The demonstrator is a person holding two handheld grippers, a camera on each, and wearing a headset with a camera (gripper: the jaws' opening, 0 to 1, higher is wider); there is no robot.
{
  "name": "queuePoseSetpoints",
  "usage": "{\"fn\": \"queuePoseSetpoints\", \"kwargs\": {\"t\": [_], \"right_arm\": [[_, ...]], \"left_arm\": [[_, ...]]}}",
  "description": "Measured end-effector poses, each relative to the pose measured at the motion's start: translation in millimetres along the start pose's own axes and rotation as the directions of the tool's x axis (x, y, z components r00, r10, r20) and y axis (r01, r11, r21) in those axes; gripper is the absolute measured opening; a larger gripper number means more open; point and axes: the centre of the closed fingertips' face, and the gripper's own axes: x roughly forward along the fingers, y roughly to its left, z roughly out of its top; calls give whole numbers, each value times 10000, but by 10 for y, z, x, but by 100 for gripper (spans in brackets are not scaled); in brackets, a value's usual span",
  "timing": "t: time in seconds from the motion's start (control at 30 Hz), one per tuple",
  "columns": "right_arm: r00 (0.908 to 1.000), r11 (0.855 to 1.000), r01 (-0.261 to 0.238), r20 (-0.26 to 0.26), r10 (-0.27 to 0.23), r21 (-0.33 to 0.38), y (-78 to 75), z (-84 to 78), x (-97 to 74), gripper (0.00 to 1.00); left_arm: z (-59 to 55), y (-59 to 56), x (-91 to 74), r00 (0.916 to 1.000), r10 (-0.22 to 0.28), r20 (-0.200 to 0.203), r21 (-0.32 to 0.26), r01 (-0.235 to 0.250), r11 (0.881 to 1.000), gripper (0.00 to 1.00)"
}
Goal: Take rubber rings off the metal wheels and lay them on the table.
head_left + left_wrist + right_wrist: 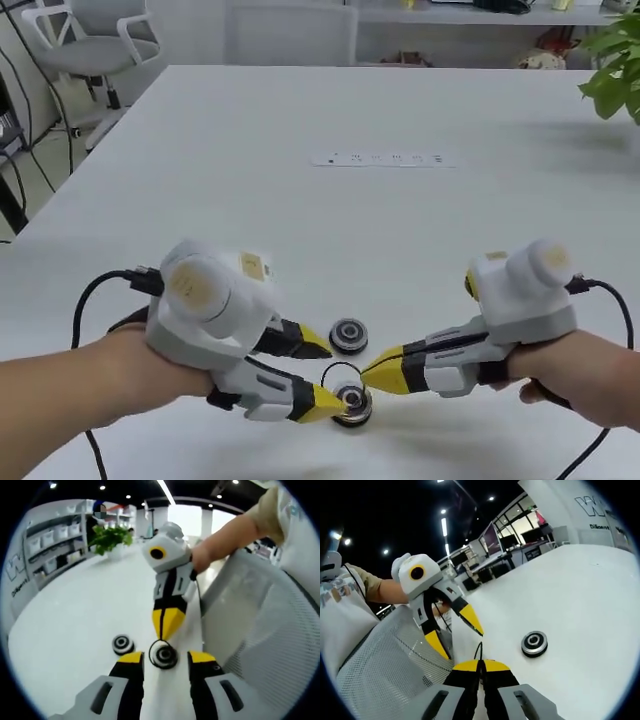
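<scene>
Head view over white table, left gripper jaws spread either side of a metal wheel, right gripper jaws pinched together on thin black rubber ring at that wheel, dark-rimmed second wheel lying just beside.

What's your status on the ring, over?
Left gripper open, astride the wheel. Right gripper shut on the rubber ring at that wheel. Second wheel close by, apart, not blocking.

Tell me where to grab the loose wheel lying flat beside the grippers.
Probably best to grip the loose wheel across its outer rim, jaws on opposite sides, coming down from above: it lies flat on the table, hub up, rim exposed all round.
</scene>
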Motion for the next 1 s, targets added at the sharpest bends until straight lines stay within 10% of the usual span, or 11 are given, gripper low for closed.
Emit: {"fn": "queuePoseSetpoints", "kwargs": {"t": [1.0], "right_arm": [[9987, 9994, 319, 396, -314, -111, -79, 370, 365, 0]], "left_arm": [[-271, 275, -612, 9880, 1503, 350, -1524, -1434, 9779, 59]]}}
